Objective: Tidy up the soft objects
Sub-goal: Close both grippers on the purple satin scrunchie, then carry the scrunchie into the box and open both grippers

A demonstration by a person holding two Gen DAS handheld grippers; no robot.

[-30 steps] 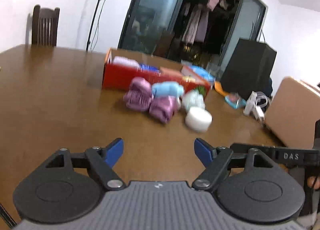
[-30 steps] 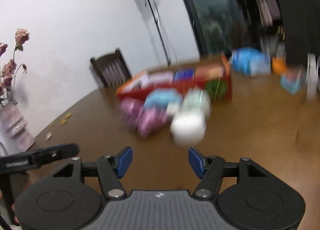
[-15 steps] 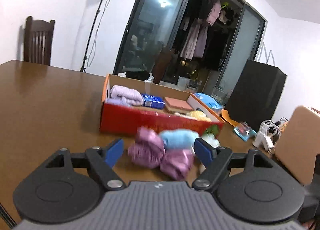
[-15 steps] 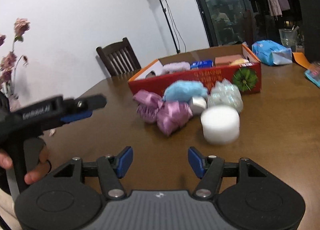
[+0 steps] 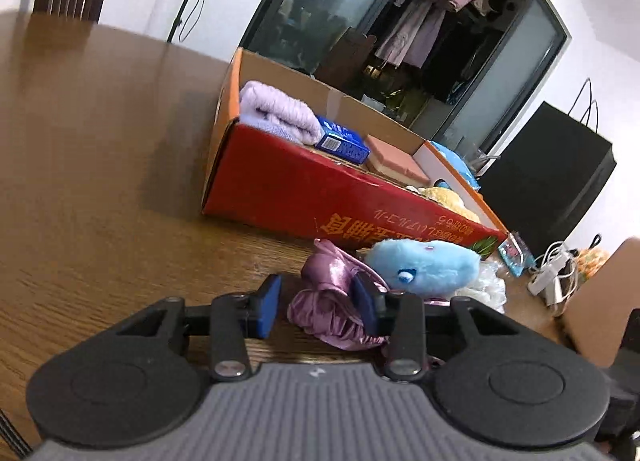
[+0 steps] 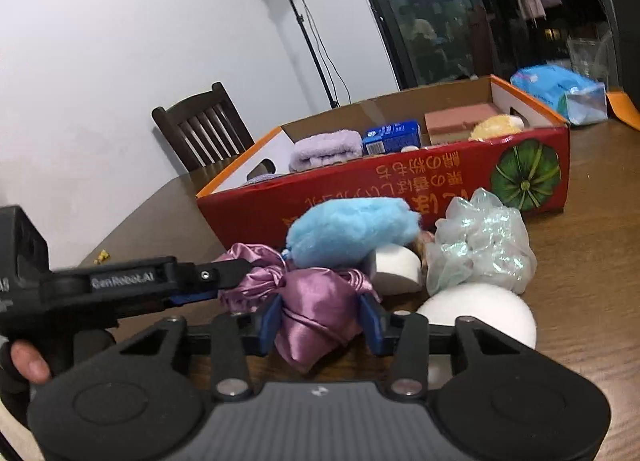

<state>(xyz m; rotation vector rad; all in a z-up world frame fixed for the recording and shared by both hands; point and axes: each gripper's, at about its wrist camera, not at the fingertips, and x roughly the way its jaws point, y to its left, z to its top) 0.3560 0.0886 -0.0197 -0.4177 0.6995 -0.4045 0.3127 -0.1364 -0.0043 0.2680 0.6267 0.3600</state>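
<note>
As its jaws just closed, right claw (image 6: 320,319) (clenched) around purple satin pouch (image 6: 314,297).

A dark wooden chair (image 6: 202,133) stands at the far left of the brown table (image 5: 92,149), and a tall light stand (image 6: 296,17) is behind it.

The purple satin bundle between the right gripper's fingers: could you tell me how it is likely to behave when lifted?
The purple satin bundle looks crumpled and gathered, so it will probably sag and compress rather than hold shape. Its glossy surface suggests it could slip from the right gripper. It seems light, likely lifting without dragging the blue plush toy beside it.
</note>
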